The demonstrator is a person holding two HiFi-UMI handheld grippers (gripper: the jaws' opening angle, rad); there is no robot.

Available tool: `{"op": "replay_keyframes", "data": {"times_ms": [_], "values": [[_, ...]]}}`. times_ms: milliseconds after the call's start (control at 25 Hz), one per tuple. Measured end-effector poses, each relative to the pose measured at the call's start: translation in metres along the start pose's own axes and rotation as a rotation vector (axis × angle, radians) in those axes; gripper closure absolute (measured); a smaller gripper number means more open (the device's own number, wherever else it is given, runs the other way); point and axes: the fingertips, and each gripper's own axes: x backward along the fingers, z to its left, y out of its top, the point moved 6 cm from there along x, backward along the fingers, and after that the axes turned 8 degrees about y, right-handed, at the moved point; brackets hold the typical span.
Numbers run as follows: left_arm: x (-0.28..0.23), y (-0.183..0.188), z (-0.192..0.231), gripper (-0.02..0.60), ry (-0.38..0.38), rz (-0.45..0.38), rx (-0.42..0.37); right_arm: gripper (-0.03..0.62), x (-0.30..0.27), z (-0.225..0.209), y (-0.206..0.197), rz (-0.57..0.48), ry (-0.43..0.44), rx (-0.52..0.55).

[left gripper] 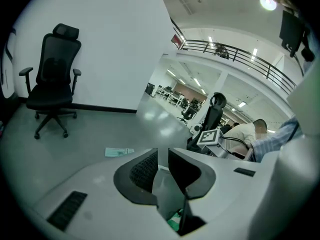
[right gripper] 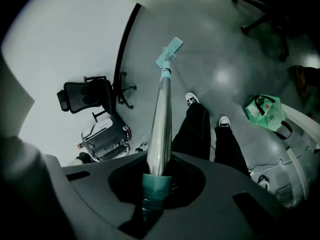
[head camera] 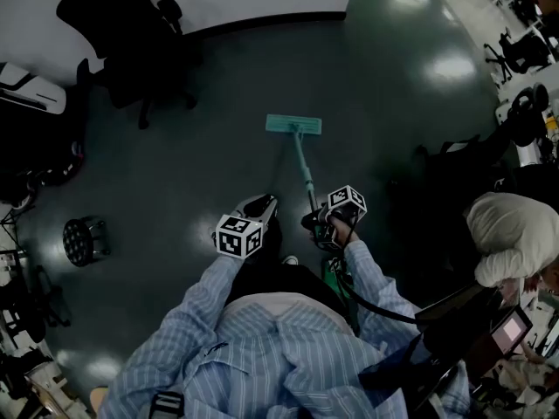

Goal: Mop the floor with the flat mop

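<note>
The flat mop's teal head [head camera: 293, 125] lies flat on the dark floor ahead of me, and its handle [head camera: 304, 171] slopes back to my right gripper [head camera: 316, 223]. In the right gripper view that gripper [right gripper: 157, 176] is shut on the mop handle [right gripper: 161, 124] at its teal grip, with the mop head [right gripper: 169, 51] far down the pole. My left gripper [head camera: 260, 208] hangs beside the handle, apart from it. Its jaws [left gripper: 163, 154] stand almost together with nothing between them, and the mop head [left gripper: 119, 152] shows beyond them.
A black office chair [head camera: 131, 42] stands by the white wall at the back left. A round stool [head camera: 83, 241] sits at the left. A seated person [head camera: 511, 234] and desks fill the right side. A green bag [right gripper: 264, 109] lies near my feet [right gripper: 191, 99].
</note>
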Motion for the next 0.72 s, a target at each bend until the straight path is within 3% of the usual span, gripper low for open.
{"op": "replay_keyframes", "data": {"times_ms": [280, 720], "values": [[0.039, -0.035, -0.037, 0.512, 0.014, -0.034, -0.001, 0.556, 0.011, -0.057, -0.069, 0.031, -0.024, 0.015], [0.073, -0.067, -0.081, 0.512, 0.014, -0.047, -0.053, 0.556, 0.031, -0.123, -0.135, 0.062, -0.028, 0.023]]}}
